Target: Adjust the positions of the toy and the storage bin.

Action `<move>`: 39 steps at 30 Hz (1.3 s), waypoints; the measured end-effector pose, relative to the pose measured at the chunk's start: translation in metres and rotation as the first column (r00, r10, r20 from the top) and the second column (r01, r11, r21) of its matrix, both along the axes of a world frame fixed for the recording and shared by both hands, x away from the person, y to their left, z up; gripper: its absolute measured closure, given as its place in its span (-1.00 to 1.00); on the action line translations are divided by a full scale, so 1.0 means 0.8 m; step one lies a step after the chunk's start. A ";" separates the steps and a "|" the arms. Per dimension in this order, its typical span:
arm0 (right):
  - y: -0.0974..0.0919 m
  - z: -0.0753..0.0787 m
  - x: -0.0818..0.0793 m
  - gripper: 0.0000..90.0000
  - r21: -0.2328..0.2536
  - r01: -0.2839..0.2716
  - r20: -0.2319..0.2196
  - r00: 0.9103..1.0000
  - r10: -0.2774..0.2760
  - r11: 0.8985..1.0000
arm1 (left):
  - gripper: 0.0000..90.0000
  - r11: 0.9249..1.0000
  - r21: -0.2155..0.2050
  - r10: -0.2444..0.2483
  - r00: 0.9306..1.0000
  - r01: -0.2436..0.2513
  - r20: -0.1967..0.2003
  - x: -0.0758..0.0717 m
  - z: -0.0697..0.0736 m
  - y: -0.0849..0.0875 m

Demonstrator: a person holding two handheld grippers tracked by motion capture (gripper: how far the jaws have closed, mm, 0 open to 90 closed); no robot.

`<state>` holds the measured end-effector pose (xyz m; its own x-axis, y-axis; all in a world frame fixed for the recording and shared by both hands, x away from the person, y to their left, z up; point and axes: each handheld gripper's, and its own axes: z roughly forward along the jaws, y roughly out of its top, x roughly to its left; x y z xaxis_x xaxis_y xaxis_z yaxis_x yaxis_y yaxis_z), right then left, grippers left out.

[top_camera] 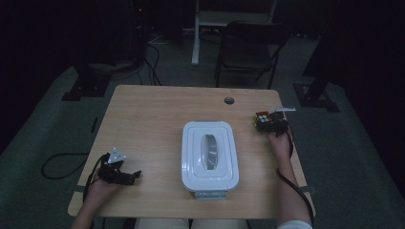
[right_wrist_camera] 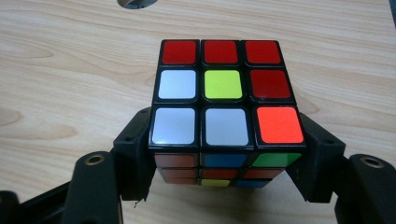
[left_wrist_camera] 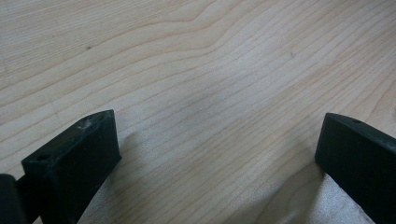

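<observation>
Starting at the left, your left gripper (top_camera: 125, 175) rests low over the table (top_camera: 153, 109) near its front left corner, jaws spread wide with nothing but bare wood between them; keep it parked there, well apart from the box (top_camera: 210, 155), so it stays out of the way. In the middle sits the white lidded box, its lid closed and its long side running away from you. Further right, near the table's right edge, your right gripper (right_wrist_camera: 229, 168) has its jaws clamped on the cube (right_wrist_camera: 224, 107), one pad on each side of its lower layers, and the cube appears to sit on the wood. The likely step in hand is lifting the cube, so before you raise it, check that the pads press flat on opposite faces and not on the corners: a cube's layers can twist under an uneven squeeze. The grip sits low on the cube, which should steady it, so lift straight up and slowly rather than dragging it across the table. Your right forearm (top_camera: 291, 191) reaches straight forward along the table's right edge, hand behind the gripper, which points ahead and somewhat down; your left hand (top_camera: 102, 188) lies by the front edge, gripper angled toward the box.
</observation>
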<state>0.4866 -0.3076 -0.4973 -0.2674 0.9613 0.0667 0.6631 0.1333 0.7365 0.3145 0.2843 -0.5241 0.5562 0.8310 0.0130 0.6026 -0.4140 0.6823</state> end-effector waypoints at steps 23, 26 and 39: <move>-0.013 0.012 -0.103 -0.24 -0.075 -0.050 0.032 0.998 0.052 0.996 | -0.99 1.000 0.001 0.000 1.000 0.000 0.000 0.000 0.000 0.000; -0.014 0.014 -0.119 -0.24 -0.094 -0.052 0.038 0.998 0.056 0.994 | -0.99 1.000 0.001 0.000 1.000 0.000 0.000 0.000 0.000 0.000; -0.025 0.021 -0.185 -0.24 -0.122 -0.046 0.055 0.997 0.054 0.991 | -0.99 1.000 0.000 0.000 1.000 0.000 0.000 0.000 0.000 0.000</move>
<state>0.3387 -0.3277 -0.4803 -0.3153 0.9467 -0.0658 0.6097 0.2553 0.7504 0.3145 0.2843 -0.5240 0.5563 0.8309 0.0132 0.6026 -0.4143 0.6821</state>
